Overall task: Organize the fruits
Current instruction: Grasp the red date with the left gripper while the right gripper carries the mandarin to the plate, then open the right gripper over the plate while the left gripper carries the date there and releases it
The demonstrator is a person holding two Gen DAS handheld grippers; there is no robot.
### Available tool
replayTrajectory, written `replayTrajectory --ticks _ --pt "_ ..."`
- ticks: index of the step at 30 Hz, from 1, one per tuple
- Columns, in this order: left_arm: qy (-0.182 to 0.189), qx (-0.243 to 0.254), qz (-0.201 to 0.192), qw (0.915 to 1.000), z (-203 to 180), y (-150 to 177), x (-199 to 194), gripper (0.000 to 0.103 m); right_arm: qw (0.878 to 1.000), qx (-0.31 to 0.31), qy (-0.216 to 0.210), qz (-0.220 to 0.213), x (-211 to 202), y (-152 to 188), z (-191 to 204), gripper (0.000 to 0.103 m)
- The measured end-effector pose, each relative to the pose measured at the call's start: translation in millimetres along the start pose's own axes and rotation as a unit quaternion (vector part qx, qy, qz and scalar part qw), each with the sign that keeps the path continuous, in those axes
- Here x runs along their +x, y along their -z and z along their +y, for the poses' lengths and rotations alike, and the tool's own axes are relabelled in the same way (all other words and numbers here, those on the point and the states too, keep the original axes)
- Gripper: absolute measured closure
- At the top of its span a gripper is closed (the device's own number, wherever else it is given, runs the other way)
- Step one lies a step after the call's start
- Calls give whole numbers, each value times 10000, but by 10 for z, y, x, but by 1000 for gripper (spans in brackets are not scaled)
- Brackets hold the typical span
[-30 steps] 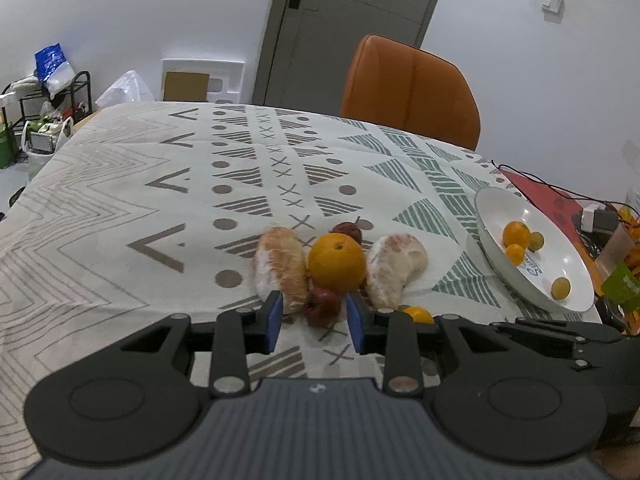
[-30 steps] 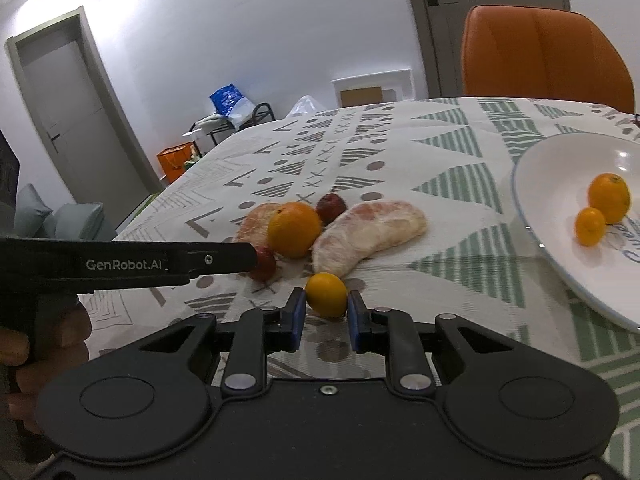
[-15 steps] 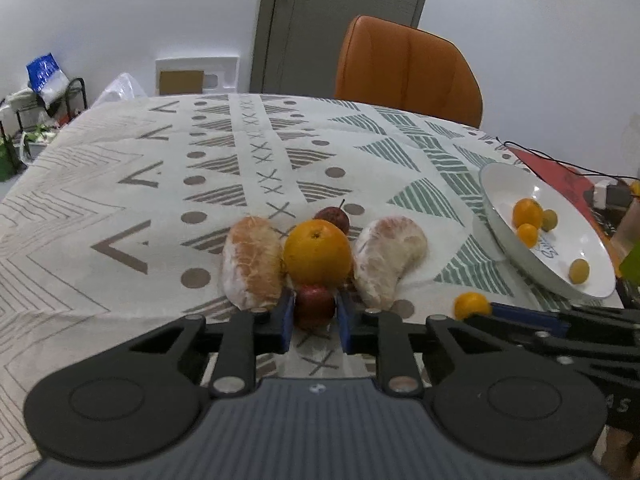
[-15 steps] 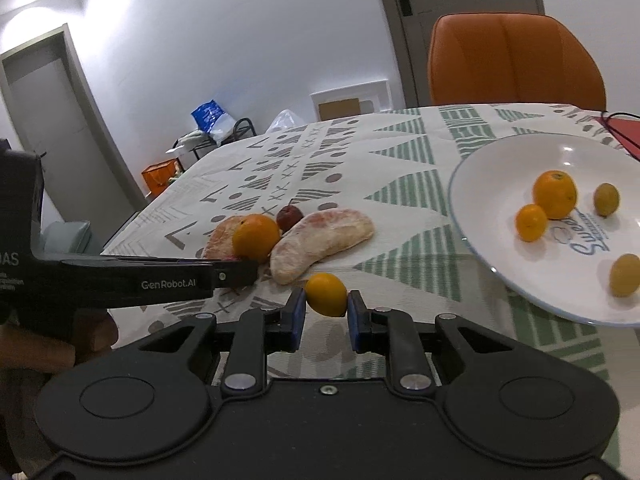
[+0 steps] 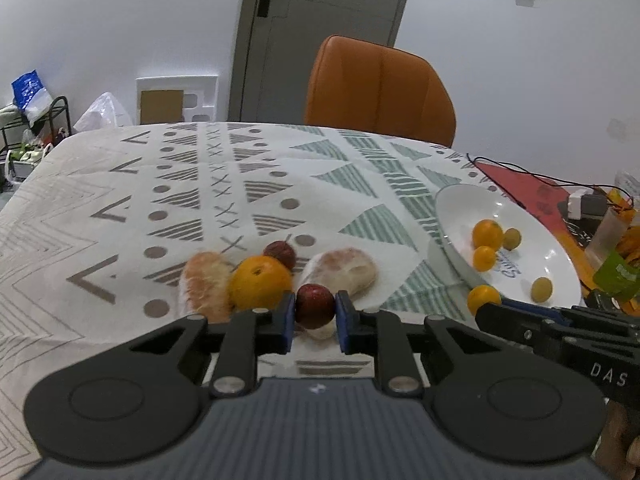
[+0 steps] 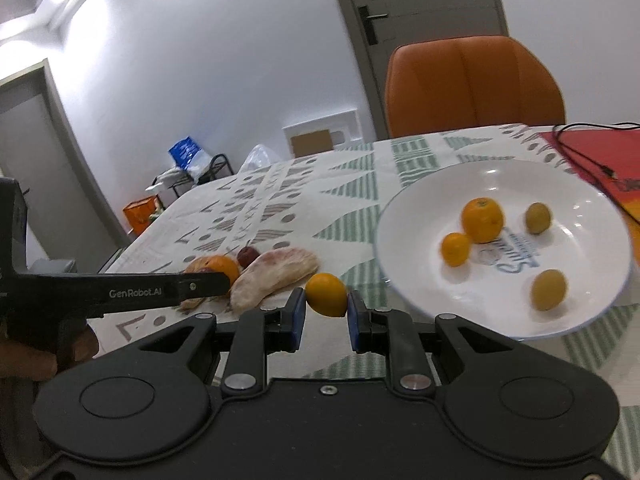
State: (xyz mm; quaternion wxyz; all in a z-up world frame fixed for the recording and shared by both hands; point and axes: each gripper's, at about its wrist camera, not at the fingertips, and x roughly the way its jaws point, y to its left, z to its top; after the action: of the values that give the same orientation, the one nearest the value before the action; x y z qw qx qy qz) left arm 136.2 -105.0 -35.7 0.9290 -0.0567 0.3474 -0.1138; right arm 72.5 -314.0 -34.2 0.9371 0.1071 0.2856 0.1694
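You face white walls (image 5: 120, 20), a grey door (image 5: 320, 20), and an orange chair (image 5: 380, 92) behind the patterned tabletop (image 5: 100, 184); a cluttered black rack (image 5: 36, 128) stands left.

Red fruit (image 5: 315, 306): small, dark red, round, pinched between the left gripper's (image 5: 315, 316) blue pads.
Small orange fruit (image 6: 326, 294): round, bright, clamped in the right gripper (image 6: 326, 312), just beside the plate's near rim.
Big orange (image 5: 260, 287): on the cloth, between two peeled pale pink segments (image 5: 206, 286) (image 5: 344, 270).
Second red fruit (image 5: 280, 254): stemmed, just behind the big orange.
Plate (image 6: 416, 216): white, holding two orange fruits (image 6: 482, 219) (image 6: 455, 249) and two yellow-green ones (image 6: 538, 218) (image 6: 549, 290).
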Motion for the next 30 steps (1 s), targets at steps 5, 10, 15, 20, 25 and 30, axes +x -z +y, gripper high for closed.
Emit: replayTrajectory --ticks 5,10,15,20,25,30 --pt "96 139 -47 9998 -155 -41 15 83 9997 100 148 -174 -133 -28 -133 82" --pt "211 285 -79 9993 -314 -87 31 83 9987 248 334 -294 -237 -24 -285 82" --pt "390 375 -145 9984 -465 -132 49 83 9970 379 558 -368 -330 -34 -435 79" --pt "516 495 -202 9972 -637 -183 71 83 9952 512 689 -466 -418 -19 -536 73" --pt "618 662 -212 9957 -823 -202 113 83 9945 577 724 -489 -494 48 -595 69" --pt "707 795 -184 9942 -974 -203 166 83 9931 683 792 -531 -569 87 -680 69"
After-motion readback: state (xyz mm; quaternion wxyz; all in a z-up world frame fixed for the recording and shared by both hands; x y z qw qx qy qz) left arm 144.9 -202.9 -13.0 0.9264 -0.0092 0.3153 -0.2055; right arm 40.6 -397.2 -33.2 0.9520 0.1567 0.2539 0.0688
